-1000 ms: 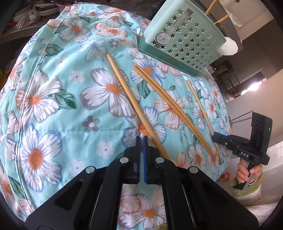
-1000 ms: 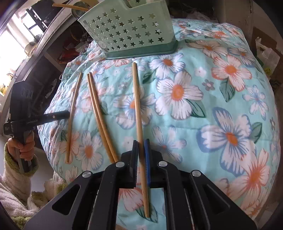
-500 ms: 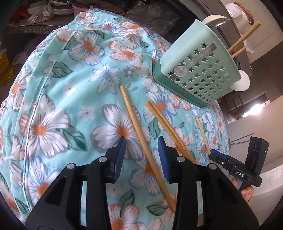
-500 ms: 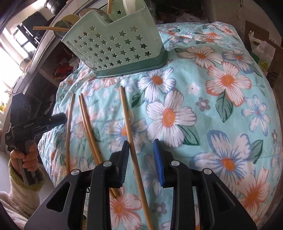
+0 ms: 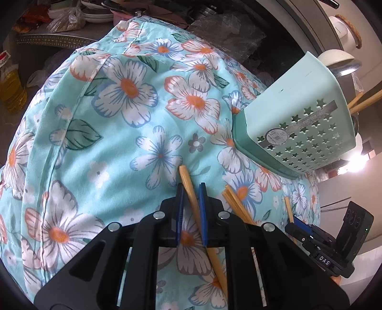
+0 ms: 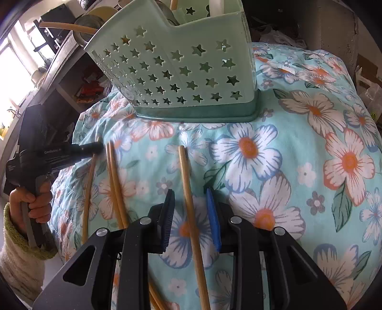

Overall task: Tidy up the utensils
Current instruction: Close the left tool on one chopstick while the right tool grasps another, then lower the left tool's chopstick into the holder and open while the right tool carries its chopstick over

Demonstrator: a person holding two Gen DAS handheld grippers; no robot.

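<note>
Several bamboo chopsticks lie on a flowered cloth [image 5: 119, 143] in front of a mint star-holed utensil basket [image 5: 298, 114] [image 6: 181, 71]. My left gripper [image 5: 190, 184] straddles the far end of the leftmost chopstick [image 5: 185, 174]. Its jaws are closing, with a thin gap still showing beside the stick. My right gripper [image 6: 189, 190] straddles the rightmost chopstick [image 6: 183, 167], jaws closing but well apart from it. A pair of chopsticks [image 5: 235, 202] [image 6: 114, 174] lies between the two. Each view also shows the other gripper: the right gripper [image 5: 290, 225] and the left gripper [image 6: 98, 147].
The basket holds chopsticks [image 5: 363, 102] and stands at the cloth's far edge. A cluttered shelf [image 5: 71, 16] and an oil bottle [image 5: 10, 88] lie beyond the cloth on the left. A hand [image 6: 35, 198] in a green-cuffed sleeve holds the left gripper.
Both grippers were shut a second ago, then opened over a chopstick each. They have slid along the sticks toward the basket, and the left jaws have narrowed around theirs.
</note>
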